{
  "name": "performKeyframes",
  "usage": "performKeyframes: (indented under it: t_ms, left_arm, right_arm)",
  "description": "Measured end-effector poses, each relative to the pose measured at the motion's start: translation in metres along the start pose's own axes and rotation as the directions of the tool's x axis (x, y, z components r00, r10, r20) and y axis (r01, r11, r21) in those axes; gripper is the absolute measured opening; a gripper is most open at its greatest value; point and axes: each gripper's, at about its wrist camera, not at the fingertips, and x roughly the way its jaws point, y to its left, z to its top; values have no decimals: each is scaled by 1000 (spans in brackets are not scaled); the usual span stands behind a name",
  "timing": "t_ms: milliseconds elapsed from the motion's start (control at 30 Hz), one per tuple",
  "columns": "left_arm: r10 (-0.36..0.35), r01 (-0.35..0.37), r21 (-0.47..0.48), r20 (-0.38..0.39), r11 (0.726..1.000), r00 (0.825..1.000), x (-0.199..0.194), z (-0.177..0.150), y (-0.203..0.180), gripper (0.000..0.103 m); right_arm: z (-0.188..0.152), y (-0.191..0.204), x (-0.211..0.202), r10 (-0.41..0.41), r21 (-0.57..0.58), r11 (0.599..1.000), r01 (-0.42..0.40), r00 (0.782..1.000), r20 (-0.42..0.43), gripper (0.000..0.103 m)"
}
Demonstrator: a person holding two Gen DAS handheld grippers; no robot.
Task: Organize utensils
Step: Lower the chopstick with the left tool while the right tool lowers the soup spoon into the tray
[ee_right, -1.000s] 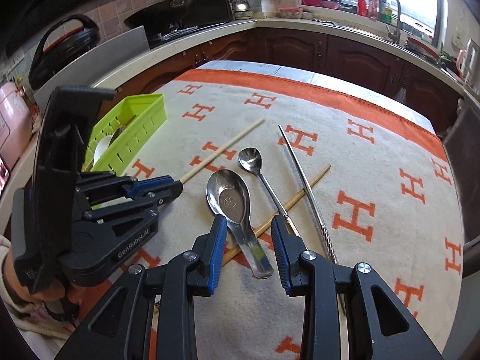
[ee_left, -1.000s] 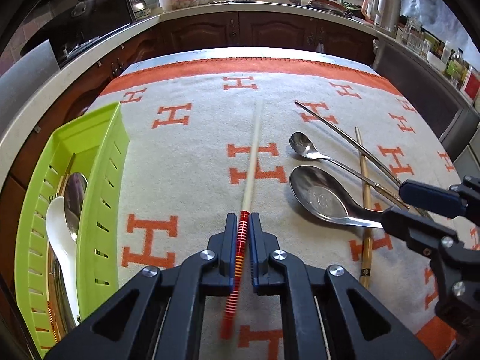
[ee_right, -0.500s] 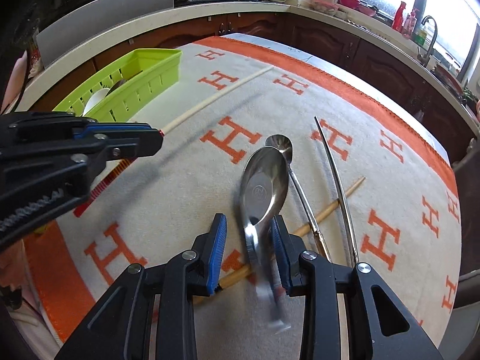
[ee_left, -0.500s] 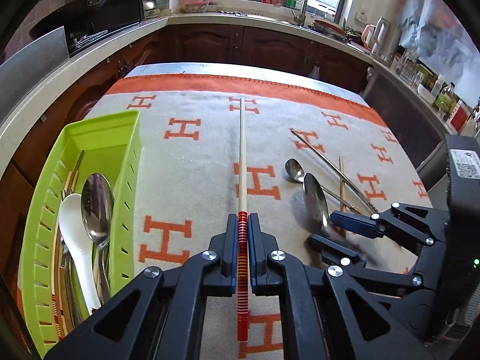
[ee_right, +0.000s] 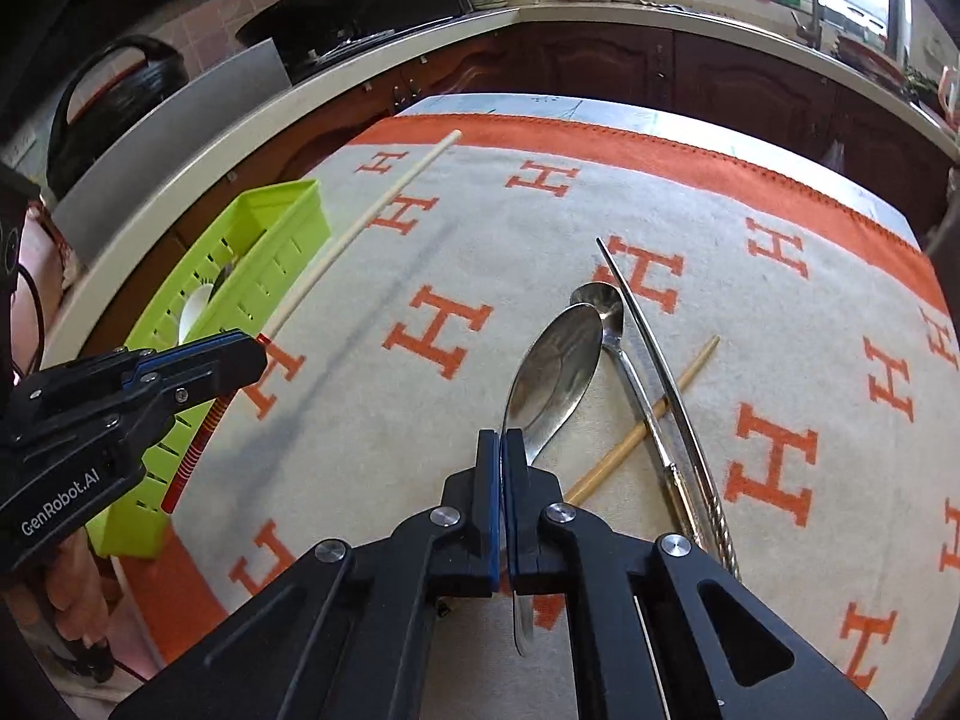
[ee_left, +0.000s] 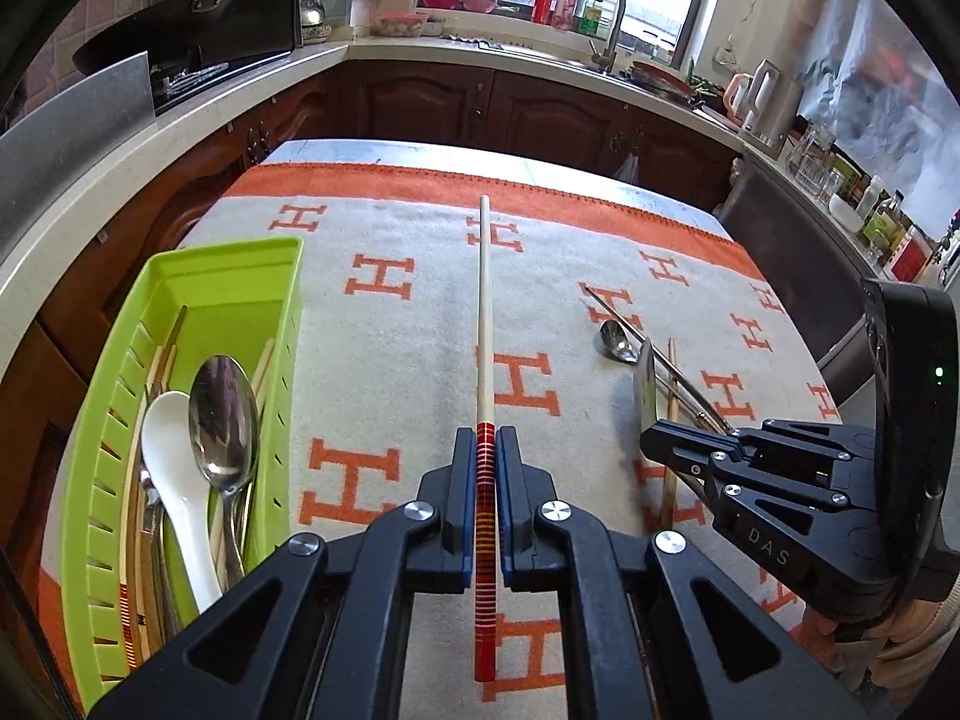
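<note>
Kitchen table under a cream blanket (ee_left: pixel 420 336) with orange H marks. Green slotted plastic basket (ee_left: pixel 282 312) already holds spoons and chopsticks. My left gripper (ee_left: pixel 486 450) clamps the red-banded pale chopstick (ee_left: pixel 483 324); my right gripper (ee_right: pixel 501 450) pinches the large steel spoon (ee_right: pixel 555 372). Small spoon (ee_right: pixel 606 312), metal chopstick (ee_right: pixel 654 360), and bamboo chopstick (ee_right: pixel 660 402) remain. Only the left view shows the basket's contents.
</note>
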Motion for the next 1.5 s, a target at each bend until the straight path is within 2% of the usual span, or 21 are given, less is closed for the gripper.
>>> performKeyframes:
  t_ms: [133,267,500,600,767,967,1100,1267,1333,1400,1467,1500]
  left_arm:
    - [4,-4,-1,17,1000,1000,-12,1,2,3]
    - [17,-17,-13,46,1000,999,-32,4,10,4]
    - [102,-97,-54,93,994,990,-72,3,47,3]
    - [143,-137,-82,71,987,987,-77,-9,69,4]
    - [183,-183,-119,-11,976,983,-65,-39,103,4]
    - [192,-199,-159,-60,967,980,-59,-62,127,5]
    - [173,-181,-198,-60,963,983,-62,-65,141,20]
    - [131,-135,-199,-33,971,991,-70,-67,145,25]
    - [132,-133,-196,-20,971,991,-76,-67,144,37]
    - [119,-118,-195,-7,974,993,-82,-65,144,39]
    - [131,-128,-188,4,974,991,-88,-63,144,42]
    - [156,-152,-181,13,972,988,-91,-63,144,48]
  right_arm:
    - [0,-5,-17,37,63,997,-39,999,40,1]
    - [5,2,-39,68,74,995,-74,994,84,1]
    - [22,44,-68,168,41,984,-175,976,135,1]
    - [26,72,-73,211,7,977,-213,968,133,1]
    - [31,117,-67,266,-35,964,-263,959,97,1]
    - [39,176,-35,289,-67,955,-288,957,16,1]
    - [44,197,-7,283,-67,956,-284,959,-32,1]
    - [46,218,16,268,-65,960,-273,961,-75,1]
    - [46,223,25,257,-55,963,-263,962,-92,1]
    - [46,223,33,241,-48,968,-247,964,-110,1]
    - [45,225,42,221,-36,973,-228,965,-141,2]
    - [44,224,45,218,-30,974,-225,964,-152,2]
